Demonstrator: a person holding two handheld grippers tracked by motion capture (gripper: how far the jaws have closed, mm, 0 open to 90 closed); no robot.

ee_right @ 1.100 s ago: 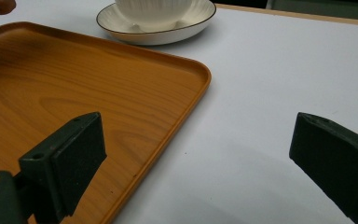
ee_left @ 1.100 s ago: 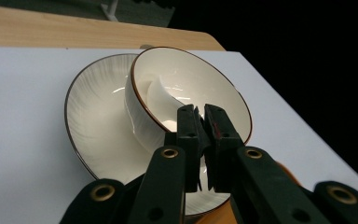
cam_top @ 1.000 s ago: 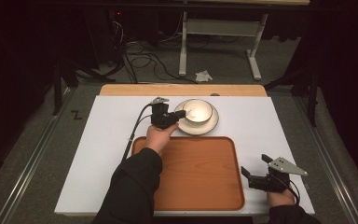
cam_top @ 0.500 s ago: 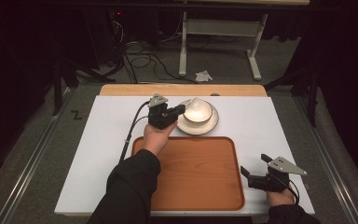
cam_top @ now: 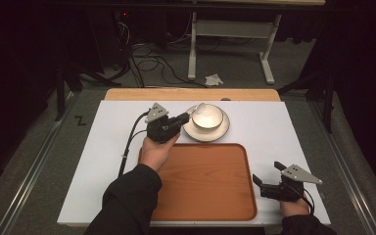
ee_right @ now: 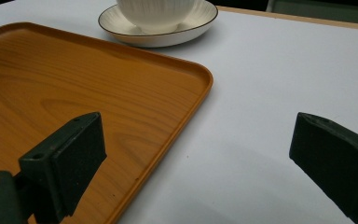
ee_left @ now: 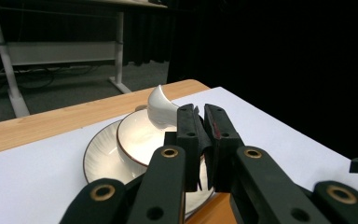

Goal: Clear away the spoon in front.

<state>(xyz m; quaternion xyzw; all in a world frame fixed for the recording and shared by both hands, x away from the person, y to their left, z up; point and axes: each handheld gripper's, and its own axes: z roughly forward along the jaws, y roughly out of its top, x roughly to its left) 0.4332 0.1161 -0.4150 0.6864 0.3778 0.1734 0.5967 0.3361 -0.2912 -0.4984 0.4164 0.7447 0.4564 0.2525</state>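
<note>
We see a dark room, light falling mainly on the white worktop (cam_top: 274,127) with its wooden far edge. Grey carpet floor (cam_top: 235,83) beyond, a white-legged desk frame (cam_top: 230,49), tangled black cables (cam_top: 152,68), a crumpled paper scrap (cam_top: 213,79).

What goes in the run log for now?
left tool: shut on cup handle | cup: on saucer | right tool: open

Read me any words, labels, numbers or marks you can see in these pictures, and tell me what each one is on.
"Z": a dark mark on the grey floor left of the table, seen in the high view.
The cup, saucer, tray and both grippers carry no readable text.
</note>
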